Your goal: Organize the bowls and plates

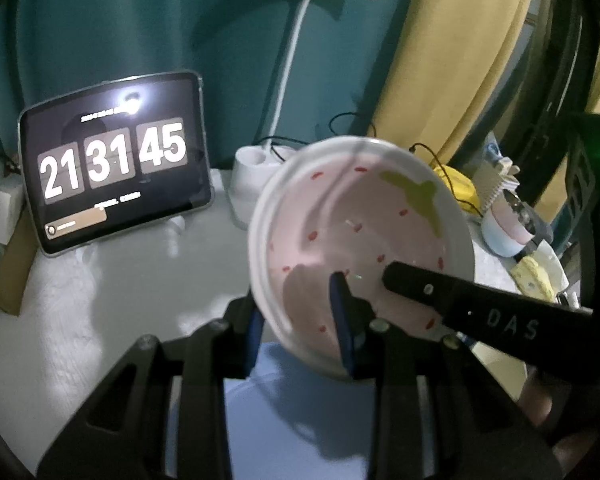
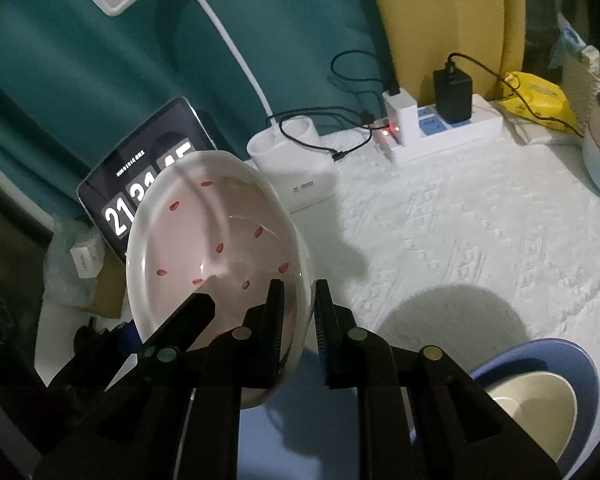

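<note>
Right wrist view: white textured tablecloth, teal curtain behind. Both grippers, right gripper and left gripper, clamp opposite rims of the pink strawberry-patterned ceramic plate, tilted above the table.

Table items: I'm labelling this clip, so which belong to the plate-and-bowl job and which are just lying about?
Job: strawberry plate gripped by left gripper and right gripper; blue plate; cream bowl.
Lying about: tablet clock, lamp, power strip, yellow packet.
</note>
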Available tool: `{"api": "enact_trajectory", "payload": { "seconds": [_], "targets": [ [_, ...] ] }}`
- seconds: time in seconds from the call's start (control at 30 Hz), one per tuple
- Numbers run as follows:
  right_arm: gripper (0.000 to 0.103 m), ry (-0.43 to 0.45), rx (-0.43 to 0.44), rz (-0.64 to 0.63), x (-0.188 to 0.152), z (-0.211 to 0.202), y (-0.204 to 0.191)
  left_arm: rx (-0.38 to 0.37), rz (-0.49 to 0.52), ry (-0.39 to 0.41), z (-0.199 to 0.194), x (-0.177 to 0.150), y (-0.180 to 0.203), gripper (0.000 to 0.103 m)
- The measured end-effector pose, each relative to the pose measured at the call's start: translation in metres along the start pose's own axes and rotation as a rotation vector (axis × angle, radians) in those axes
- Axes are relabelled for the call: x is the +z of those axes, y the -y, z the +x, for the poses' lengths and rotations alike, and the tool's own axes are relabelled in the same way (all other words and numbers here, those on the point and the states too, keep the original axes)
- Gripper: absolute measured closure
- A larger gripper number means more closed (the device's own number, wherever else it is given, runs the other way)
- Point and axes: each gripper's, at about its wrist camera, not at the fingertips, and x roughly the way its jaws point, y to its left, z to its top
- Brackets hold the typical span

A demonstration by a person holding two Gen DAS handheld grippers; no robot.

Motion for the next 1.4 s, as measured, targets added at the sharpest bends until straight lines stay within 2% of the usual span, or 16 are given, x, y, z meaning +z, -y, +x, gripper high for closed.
{"api": "enact_trajectory", "payload": {
  "seconds": [0.73, 1.4],
  "targets": [
    [0.086, 0.065, 0.009, 0.033, -0.018, -0.061, 0.040, -0.044, 0.064, 0.021, -0.028, -0.015, 0.061, 0.072],
    [0.086, 0.075, -0.020, 0.088, -0.053, -0.092, 0.095, -0.078, 0.144, -0.040, -0.024, -0.053, 0.115, 0.072]
  ]
}}
